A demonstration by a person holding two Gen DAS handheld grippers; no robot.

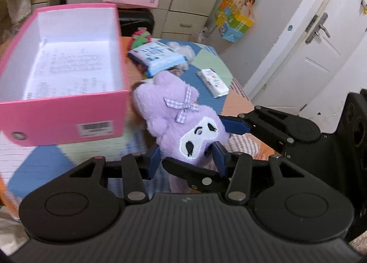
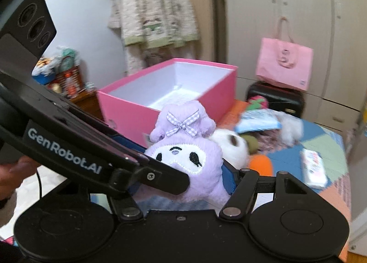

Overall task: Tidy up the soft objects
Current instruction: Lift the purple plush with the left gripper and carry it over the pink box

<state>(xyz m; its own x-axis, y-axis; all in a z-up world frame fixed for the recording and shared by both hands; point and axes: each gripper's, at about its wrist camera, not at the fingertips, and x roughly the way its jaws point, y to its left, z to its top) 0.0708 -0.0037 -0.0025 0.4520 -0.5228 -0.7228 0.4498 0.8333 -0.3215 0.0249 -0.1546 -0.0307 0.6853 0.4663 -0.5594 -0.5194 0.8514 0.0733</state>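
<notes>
A purple plush toy (image 1: 183, 125) with a white embroidered face and a checked bow is held up off the patchwork-covered bench (image 1: 213, 61), just to the right of the open pink box (image 1: 68, 111), whose white inside holds only a printed sheet. Both tools have it at once. The left tool (image 1: 187, 159) has its blue pads (image 1: 153, 162) pressed into the lower end of the plush, one on each side of the face, so it is clamped on the toy. The right tool (image 2: 197, 173) reaches in across it; in its own view one blue pad (image 2: 229, 178) lies against the toy's right side, and its opposite finger is hidden behind the left tool's black arm, which crosses in front of the toy; the right tool too looks closed on the plush. A hand (image 2: 13, 171) grips the left tool's handle at the left edge of the right wrist view. Farther back on the bench lie a white plush (image 2: 229, 146), a blue wipes pack (image 1: 158, 56) and a small white tissue pack (image 1: 214, 81), well apart from the held toy. A pink bag (image 2: 284, 63) sits on a dark suitcase (image 2: 275, 98) beyond the box.
</notes>
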